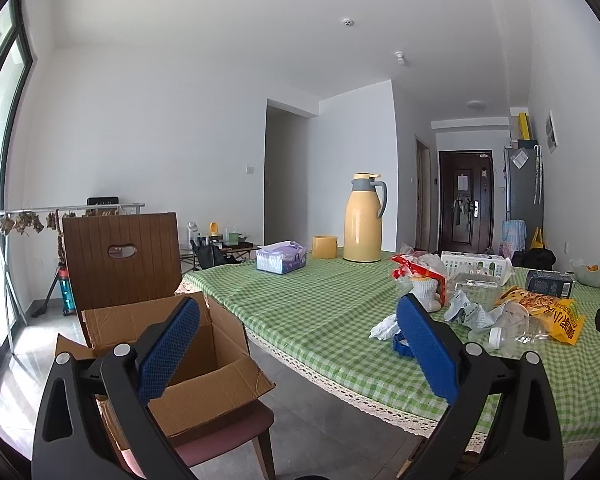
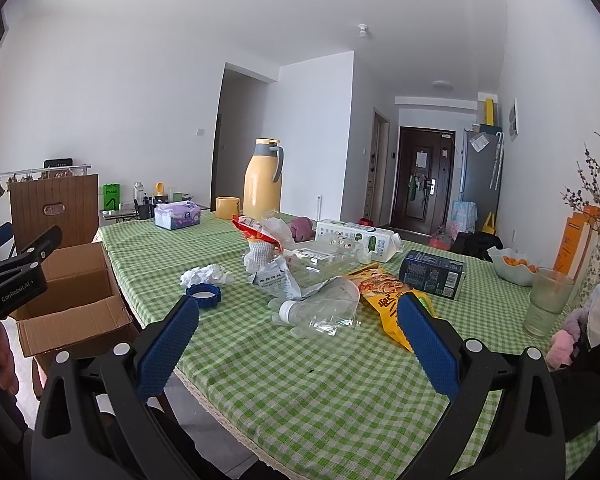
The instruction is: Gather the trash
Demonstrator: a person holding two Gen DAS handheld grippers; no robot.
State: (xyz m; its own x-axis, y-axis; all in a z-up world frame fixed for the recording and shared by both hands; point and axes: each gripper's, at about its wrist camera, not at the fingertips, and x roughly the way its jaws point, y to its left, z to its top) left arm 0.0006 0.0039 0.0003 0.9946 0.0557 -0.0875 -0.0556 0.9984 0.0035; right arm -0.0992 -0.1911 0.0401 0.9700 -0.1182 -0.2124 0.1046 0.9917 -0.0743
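Left gripper (image 1: 298, 334): fingers spread wide, nothing held, positioned over the near-left counter (image 1: 324, 300) edge. Right gripper (image 2: 298, 334): fingers spread wide, nothing held, above the counter's near side. Trash lies mid-counter: crushed bottle (image 2: 320, 312) just beyond the right gripper, yellow snack bag (image 2: 384, 292) to its right, blue ring (image 2: 204, 295) and crumpled paper (image 2: 204, 274) to its left, red wrapper (image 2: 256, 230) and carton (image 2: 364, 240) farther back. An open box (image 1: 204, 364) sits on a chair (image 1: 120, 256), left of the counter. A flask (image 1: 363, 218) stands far.
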